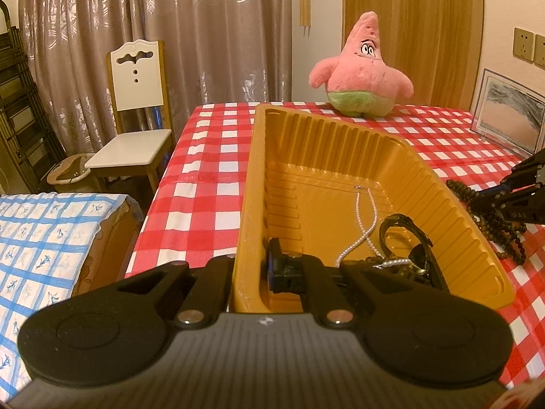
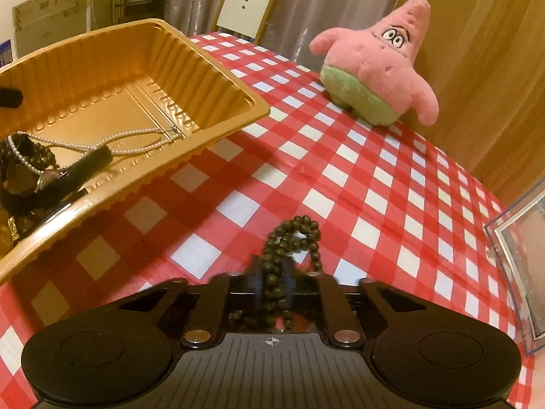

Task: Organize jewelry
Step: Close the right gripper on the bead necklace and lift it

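Observation:
A gold plastic tray [image 1: 340,136] stands on the red checked tablecloth. Inside it lie a pearl necklace [image 1: 366,218], a black wristwatch [image 1: 403,226] and more beaded pieces at the near end. My left gripper [image 1: 250,272] is shut on the tray's left wall, one finger outside and one inside. To the right of the tray a string of dark wooden beads [image 2: 296,235] lies on the cloth. My right gripper [image 2: 272,286] is shut on those beads, with strands bunched between its pads. From the left wrist view the right gripper [image 1: 511,201] shows at the right edge over the dark beads [image 1: 504,235].
A pink star plush toy [image 2: 378,78] stands at the back of the table. A clear picture frame [image 2: 521,238] leans at the right. A white chair [image 1: 136,102] sits beyond the table's left edge, and a blue checked cloth [image 1: 41,238] covers a lower surface at the left.

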{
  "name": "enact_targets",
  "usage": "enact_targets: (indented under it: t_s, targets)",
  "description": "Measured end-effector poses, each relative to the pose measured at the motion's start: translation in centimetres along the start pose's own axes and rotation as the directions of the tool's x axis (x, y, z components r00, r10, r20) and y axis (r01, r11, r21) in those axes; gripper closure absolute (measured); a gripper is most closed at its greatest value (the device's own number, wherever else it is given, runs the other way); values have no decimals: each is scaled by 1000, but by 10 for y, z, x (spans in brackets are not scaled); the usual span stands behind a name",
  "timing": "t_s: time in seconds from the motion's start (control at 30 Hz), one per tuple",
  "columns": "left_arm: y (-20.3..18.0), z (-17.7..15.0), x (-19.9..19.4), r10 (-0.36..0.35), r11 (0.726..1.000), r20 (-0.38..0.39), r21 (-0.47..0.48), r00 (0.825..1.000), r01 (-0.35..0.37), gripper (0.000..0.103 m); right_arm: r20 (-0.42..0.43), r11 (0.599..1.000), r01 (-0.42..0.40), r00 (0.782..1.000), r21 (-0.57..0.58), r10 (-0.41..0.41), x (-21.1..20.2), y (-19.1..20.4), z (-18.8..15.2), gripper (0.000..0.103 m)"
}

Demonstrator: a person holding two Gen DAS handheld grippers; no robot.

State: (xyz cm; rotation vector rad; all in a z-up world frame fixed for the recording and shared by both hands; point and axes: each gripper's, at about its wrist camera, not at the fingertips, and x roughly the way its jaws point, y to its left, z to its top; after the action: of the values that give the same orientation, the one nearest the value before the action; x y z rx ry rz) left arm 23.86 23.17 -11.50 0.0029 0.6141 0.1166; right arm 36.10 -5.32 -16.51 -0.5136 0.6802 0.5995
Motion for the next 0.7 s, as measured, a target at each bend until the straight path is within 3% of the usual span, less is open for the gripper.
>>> enact_targets:
  t_s: [0.13, 0.37, 0.7]
  targets:
    - [0, 0, 0, 0, 1000, 0, 1, 1000, 0, 99, 19, 999, 19, 1000, 28, -19, -8, -4, 0, 96]
    - [-1, 0, 0, 1, 1000, 2, 1, 1000, -1, 99, 145, 971, 8, 988, 238, -44, -67, -45, 10, 96]
    - [-1, 2, 0, -1, 1000, 5, 6, 1000, 1, 99, 320, 937, 29, 936, 349, -148, -188, -90, 28, 96]
